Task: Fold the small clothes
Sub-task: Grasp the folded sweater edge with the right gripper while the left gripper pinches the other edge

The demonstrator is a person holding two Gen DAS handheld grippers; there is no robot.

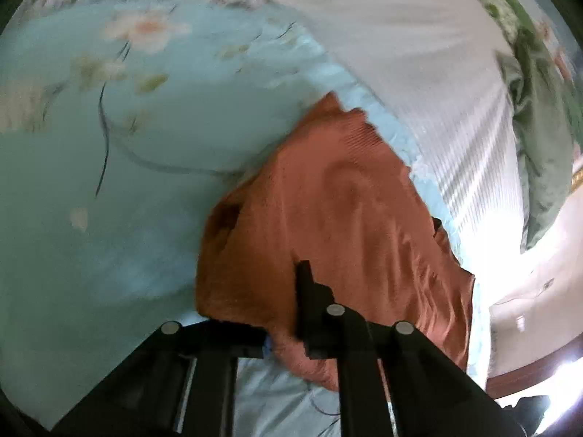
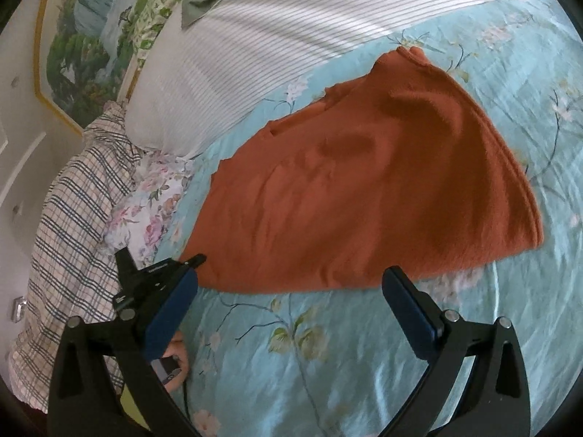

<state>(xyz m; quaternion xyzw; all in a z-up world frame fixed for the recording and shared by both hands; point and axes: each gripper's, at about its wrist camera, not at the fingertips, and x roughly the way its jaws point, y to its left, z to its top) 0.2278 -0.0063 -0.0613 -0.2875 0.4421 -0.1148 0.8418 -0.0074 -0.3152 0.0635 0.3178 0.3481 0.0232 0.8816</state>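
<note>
left wrist view: orange garment (image 1: 328,211) drapes over the closed left hand-held gripper (image 1: 306,313), hiding one finger.

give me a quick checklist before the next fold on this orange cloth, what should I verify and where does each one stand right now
1. Left gripper has hold of the orange cloth: ok, its fingers are closed with cloth gathered around them.
2. Right gripper ready to grab: ok, jaws wide open, empty, just short of the near edge.
3. Cloth lying flat: not ok, soft bumps and wrinkles show across the middle.
4. Cloth clear of the striped pillow: ok, bedsheet shows between them.
5. Room on the sheet to fold toward: ok on the near side.
6. Layers under the cloth lined up: cannot tell.
</note>
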